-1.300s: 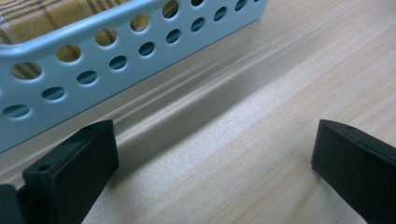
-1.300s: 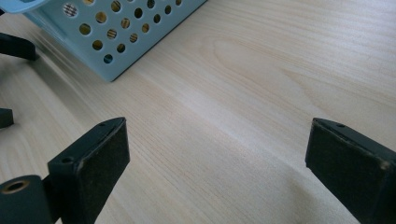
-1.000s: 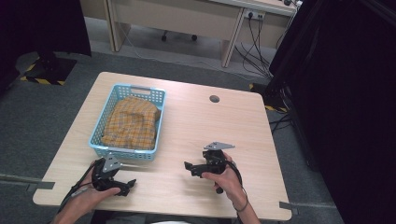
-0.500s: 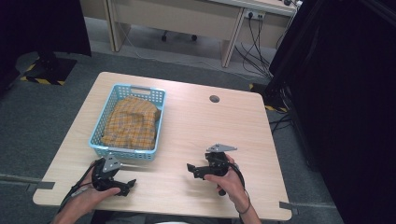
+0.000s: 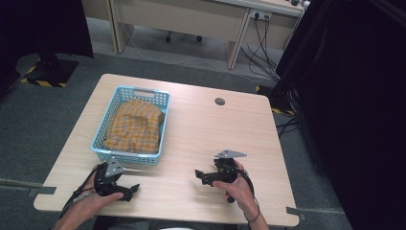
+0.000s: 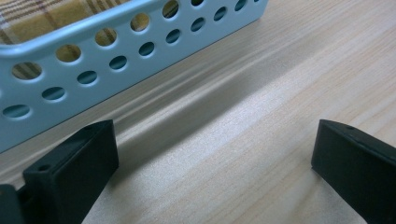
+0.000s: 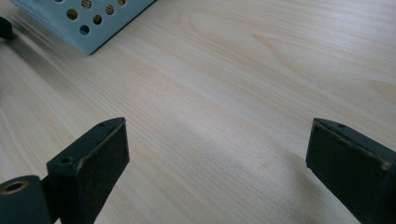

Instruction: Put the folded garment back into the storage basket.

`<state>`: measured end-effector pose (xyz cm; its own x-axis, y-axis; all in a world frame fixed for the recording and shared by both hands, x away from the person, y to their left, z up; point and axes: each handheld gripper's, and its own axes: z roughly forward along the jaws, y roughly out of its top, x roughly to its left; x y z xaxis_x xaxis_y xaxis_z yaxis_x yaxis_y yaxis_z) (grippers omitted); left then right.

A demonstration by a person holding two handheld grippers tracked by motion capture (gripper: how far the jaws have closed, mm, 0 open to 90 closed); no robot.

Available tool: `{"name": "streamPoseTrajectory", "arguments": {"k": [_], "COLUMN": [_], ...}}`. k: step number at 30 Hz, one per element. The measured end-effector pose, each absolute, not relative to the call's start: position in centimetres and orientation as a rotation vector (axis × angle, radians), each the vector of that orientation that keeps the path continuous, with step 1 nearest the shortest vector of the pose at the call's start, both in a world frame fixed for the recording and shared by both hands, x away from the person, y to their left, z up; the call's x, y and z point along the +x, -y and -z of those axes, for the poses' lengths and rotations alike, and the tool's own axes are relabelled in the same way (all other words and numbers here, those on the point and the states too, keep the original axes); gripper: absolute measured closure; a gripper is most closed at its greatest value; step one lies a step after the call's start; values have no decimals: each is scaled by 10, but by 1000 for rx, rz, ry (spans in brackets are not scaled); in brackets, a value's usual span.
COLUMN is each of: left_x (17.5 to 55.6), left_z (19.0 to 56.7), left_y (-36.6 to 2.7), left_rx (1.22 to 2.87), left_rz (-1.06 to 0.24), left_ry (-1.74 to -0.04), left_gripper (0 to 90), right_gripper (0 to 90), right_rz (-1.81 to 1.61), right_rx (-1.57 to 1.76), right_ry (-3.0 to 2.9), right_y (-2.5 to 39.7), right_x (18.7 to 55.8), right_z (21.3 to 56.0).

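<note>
- Right gripper (image 5: 203, 175) edged slightly toward the near table edge and to the person's right since the earlier frames; left gripper (image 5: 129, 190) unchanged, basket and cloth unmoved.
- Left gripper low at the near-left of the table (image 5: 191, 143), held by the left hand (image 5: 95, 199), jaws spread wide, nothing between them, bare wood showing in the gap in the left gripper view.
- Right gripper at near-centre right, held by the right hand (image 5: 237, 184), grey three-cornered plate on top, jaws also spread wide and empty over bare tabletop.
- Blue perforated basket (image 5: 125, 155) just beyond the left gripper, its near wall close in the left gripper view (image 6: 116, 51); apart from both grippers.
- Yellow plaid cloth (image 5: 134, 125) bunched inside the basket, seen through the holes too.
- Small round hole (image 5: 219, 101) in the tabletop farther back.
- Desk (image 5: 191, 19) and cables (image 5: 261, 43) on the floor beyond.
</note>
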<state>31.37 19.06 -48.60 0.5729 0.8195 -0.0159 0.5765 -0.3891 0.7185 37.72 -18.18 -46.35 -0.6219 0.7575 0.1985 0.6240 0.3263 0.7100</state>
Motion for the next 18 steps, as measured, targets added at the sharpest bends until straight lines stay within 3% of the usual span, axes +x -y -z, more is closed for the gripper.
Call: {"name": "streamPoseTrajectory", "arguments": {"k": [18], "left_x": [314], "left_z": [486], "left_y": [-191], "left_rx": [2112], "left_rz": [-450], "left_ry": [-1109], "left_gripper": [0], "right_gripper": [66], "right_rz": [-1164], "right_rx": [1315], "right_ry": [-2398], "right_y": [195], "right_x": [373], "right_z": [467]}}
